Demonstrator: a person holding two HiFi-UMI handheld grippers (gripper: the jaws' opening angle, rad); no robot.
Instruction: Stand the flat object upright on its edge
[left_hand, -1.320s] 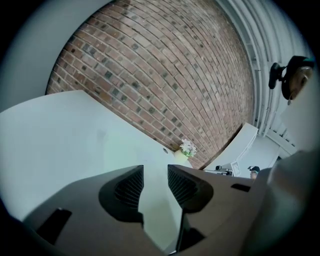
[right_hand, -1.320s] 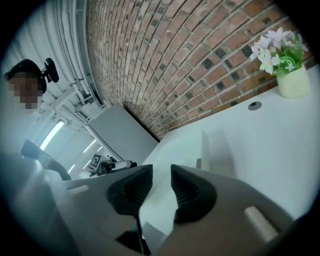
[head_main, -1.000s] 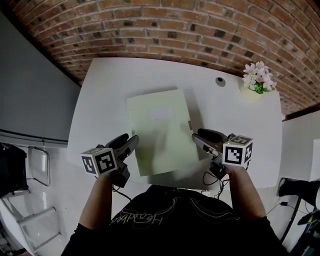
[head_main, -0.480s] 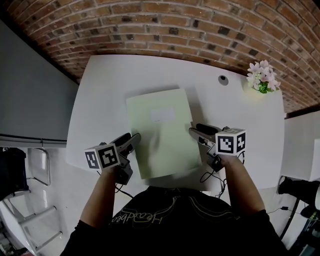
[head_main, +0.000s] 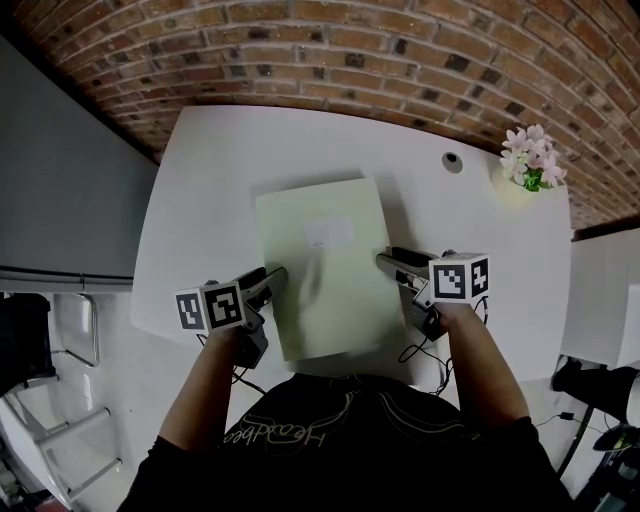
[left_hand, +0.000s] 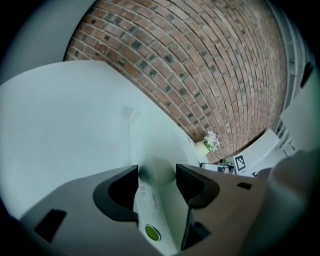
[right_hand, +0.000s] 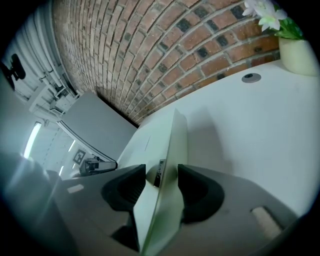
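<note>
Left gripper (head_main: 267, 283) and right gripper (head_main: 394, 262) straddled the green folder's (head_main: 325, 265) side edges, jaws just widened, clamping nothing yet, probably to tip it upright.

An office-like room: a white table (head_main: 200, 200) against a brick wall (head_main: 350, 50), potted flowers (head_main: 528, 162) upper right.

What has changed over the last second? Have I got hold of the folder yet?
Not yet. The left gripper and right gripper came down and inward. Each now straddles a side edge of the green folder, and their jaws have just been opening, not clamped. The folder still lies flat on the table, unmoved.
</note>
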